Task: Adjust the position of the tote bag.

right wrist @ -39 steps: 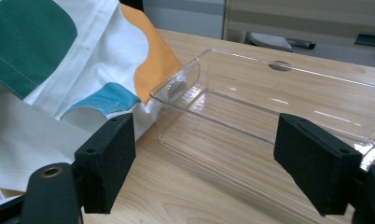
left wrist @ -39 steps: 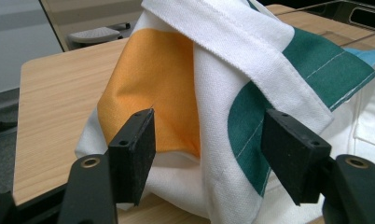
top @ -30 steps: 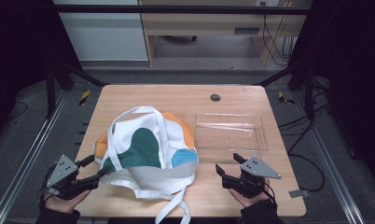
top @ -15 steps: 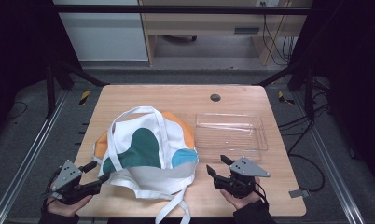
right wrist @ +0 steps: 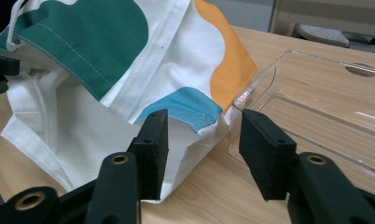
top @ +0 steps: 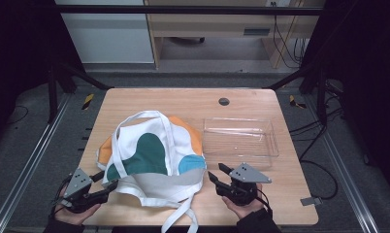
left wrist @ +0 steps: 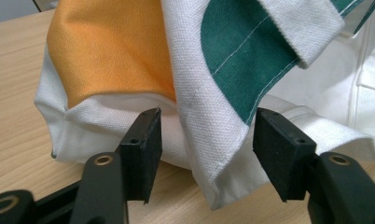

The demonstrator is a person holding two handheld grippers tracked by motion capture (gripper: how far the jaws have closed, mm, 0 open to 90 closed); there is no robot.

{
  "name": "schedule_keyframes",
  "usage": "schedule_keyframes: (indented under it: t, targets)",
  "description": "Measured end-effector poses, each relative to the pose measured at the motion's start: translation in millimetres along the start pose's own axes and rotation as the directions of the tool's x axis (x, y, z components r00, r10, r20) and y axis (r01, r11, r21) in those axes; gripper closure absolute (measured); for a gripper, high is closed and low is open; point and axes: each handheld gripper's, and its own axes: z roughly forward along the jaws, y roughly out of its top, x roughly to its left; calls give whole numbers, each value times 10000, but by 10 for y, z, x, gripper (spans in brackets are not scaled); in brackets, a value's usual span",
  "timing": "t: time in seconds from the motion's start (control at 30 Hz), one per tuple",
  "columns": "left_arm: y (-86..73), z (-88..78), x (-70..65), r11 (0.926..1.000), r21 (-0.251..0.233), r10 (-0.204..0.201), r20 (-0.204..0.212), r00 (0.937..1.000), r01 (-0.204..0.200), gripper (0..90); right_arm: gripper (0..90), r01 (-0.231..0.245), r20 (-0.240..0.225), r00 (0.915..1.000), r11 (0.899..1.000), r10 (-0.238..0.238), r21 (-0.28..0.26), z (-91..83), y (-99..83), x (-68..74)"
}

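A white canvas tote bag (top: 152, 158) with green, orange and blue patches lies flat on the wooden surface (top: 183, 102), just left of a clear plastic tray (top: 240, 137). The left gripper (top: 110, 182) has been closing its jaws around the bag's near-left corner, not yet pinching. The right gripper (top: 217, 174) has been closing too, with the bag's right corner between its spread jaws.

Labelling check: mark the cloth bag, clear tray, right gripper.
cloth bag (top: 144, 155), high view, green patch.
clear tray (top: 274, 144), high view, right rim.
right gripper (top: 216, 172), high view, between jaw tips.
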Motion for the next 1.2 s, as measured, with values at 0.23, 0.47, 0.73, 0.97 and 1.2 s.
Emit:
schedule_keyframes:
  t: [0.23,0.47,0.73,0.97,1.2]
  targets:
    - [-15,18,15,9998,72,-168,29,9999,168,535,632,66,-310,9995,10000,-64,62,70,18,84]
    - [-12,10,20,9997,17,-257,0,9997,257,666,696,106,-621,9980,9997,-92,217,142,31,161]
    - [-5,6,34,9981,73,-618,-52,9981,618,736,799,156,-895,9959,9993,-125,341,234,37,247]
    - [4,-3,45,9977,94,-663,-111,9977,664,809,900,338,-1158,9928,9991,-308,244,345,46,366]
    - [4,-1,49,9983,141,-570,-155,9983,572,854,900,465,-1403,9893,9976,-388,516,532,28,488]
